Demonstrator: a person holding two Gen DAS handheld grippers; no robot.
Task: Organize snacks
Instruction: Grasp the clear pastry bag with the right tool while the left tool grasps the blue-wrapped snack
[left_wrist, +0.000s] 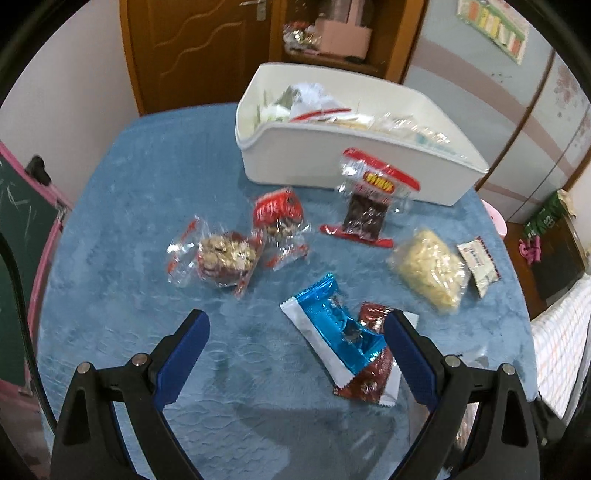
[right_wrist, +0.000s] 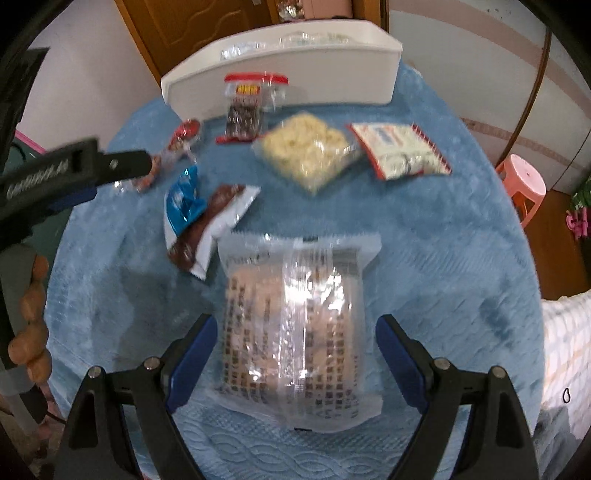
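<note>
Step in hand: judged from the right wrist view, the right tongs (right_wrist: 295, 354) are lining up on the large clear plastic packet with dark printed squares (right_wrist: 295, 328), which lies flat on the blue quilted table (right_wrist: 443, 240) at its near edge.
Right tongs: released, jaws spread wide either side of the packet, not touching it as far as the blur allows.
Left tongs: the left tongs (left_wrist: 295, 350) are also released and hold nothing; the right jaw stands over the edge of the dark red wrapper (left_wrist: 373, 373).
How to do it well: come down low so the jaws close across the packet's width rather than skid over slippery film (a flat pack gives little to bite), then lift clear before carrying it to the white rectangular plastic bin (right_wrist: 295, 70) at the far side.
Bin: already holds several packets, so there is probably less room at its left end.
Only in the left view: the bin's inside, and the two clear wrappers of nut clusters (left_wrist: 229, 254) on the left.
Only in the right view: the large clear packet in full, and the person's hand (right_wrist: 33, 314) at the left edge.
Shared: the shiny blue foil wrapper (left_wrist: 340, 325) overlapping the dark red one, and the bag of pale yellow pieces (left_wrist: 428, 269).
</note>
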